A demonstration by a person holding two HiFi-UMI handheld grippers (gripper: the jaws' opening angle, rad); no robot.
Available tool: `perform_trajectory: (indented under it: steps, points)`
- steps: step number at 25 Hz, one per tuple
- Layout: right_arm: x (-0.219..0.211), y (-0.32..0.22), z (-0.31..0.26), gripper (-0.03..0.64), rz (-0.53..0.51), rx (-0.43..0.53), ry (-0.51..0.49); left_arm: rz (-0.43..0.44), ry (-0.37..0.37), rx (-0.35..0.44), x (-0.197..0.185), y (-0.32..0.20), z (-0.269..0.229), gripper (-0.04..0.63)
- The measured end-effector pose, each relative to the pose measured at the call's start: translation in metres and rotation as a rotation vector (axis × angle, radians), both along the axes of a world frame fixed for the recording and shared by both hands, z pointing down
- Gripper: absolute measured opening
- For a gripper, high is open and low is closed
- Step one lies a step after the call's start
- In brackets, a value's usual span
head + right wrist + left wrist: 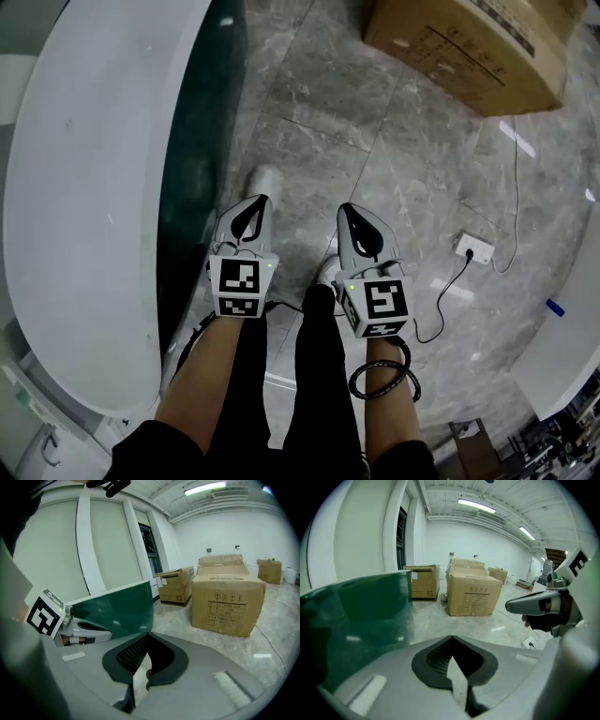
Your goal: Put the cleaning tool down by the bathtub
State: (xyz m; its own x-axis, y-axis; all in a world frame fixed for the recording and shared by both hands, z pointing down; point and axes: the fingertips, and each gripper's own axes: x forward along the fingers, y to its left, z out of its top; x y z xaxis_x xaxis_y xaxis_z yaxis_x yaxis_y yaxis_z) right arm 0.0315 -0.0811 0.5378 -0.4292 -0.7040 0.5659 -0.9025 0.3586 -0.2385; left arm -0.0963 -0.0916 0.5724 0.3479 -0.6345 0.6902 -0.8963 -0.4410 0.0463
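The bathtub (84, 187) fills the left of the head view, with a white rim and a dark green side (202, 169). I see no cleaning tool in any view. My left gripper (262, 199) hangs just beside the tub's green side (361, 616), its jaws shut on nothing. My right gripper (345, 207) is level with it, a hand's width to the right, also shut and empty. In the left gripper view the jaw tips (451, 638) meet. In the right gripper view the tips (147, 634) meet too, with the tub's side (117, 611) at the left.
A large cardboard box (478, 47) stands on the grey marble floor ahead, with more boxes (423, 582) behind it. A white socket block (472, 247) with a black cable lies at the right. Another white fixture (572, 347) is at the far right. The person's legs are below the grippers.
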Motion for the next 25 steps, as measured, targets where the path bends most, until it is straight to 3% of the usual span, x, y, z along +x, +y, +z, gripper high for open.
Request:
perform_trajectory:
  steps: [10,25]
  points:
    - [0.001,-0.006,-0.058,0.023,0.027,0.043,-0.026,0.036,-0.018,0.072,0.006,-0.011,-0.071,0.002]
    - [0.012,-0.008,-0.155,0.021,0.089,0.12,-0.048,-0.021,0.031,0.125,0.011,-0.002,-0.17,0.0]
